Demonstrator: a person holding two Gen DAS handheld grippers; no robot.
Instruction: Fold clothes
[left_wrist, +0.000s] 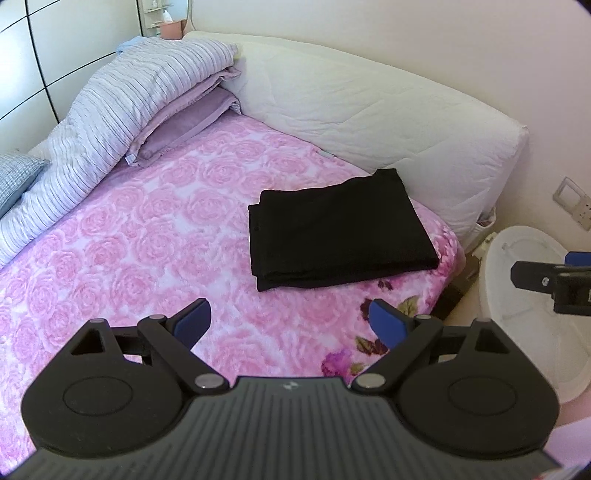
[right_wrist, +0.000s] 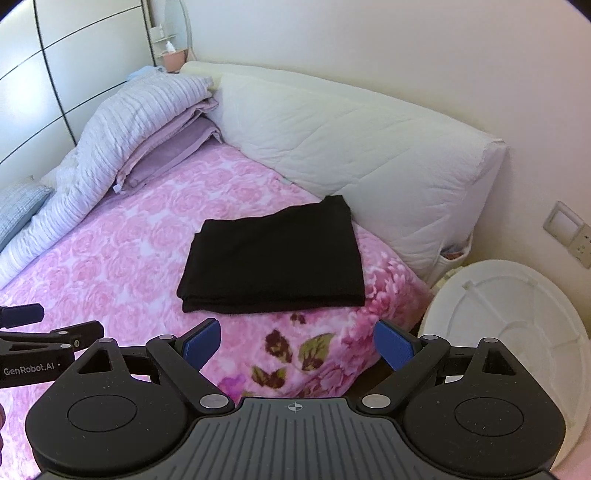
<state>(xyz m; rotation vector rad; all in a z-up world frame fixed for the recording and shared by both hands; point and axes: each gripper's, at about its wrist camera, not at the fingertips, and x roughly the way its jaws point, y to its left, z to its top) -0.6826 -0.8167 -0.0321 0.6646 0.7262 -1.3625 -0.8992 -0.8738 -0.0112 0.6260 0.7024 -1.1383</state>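
Black folded garment (right_wrist: 273, 258), crosswise on blanket (right_wrist: 122, 266)

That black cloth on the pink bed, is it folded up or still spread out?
Folded. The black cloth lies as a neat rectangle on the pink blanket, with stacked layers showing along its near edge. Neither claw touches it.

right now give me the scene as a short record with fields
garment: black folded garment, a neat rectangle, flat on the bed
surface: pink rose blanket
behind garment: white quilted bolster along the wall
far end: striped duvet piled over purple bedding
beside bed: white round lid
left tongs: open, empty, short of the garment
right tongs: open, empty, short of the garment
fold state: looks finished
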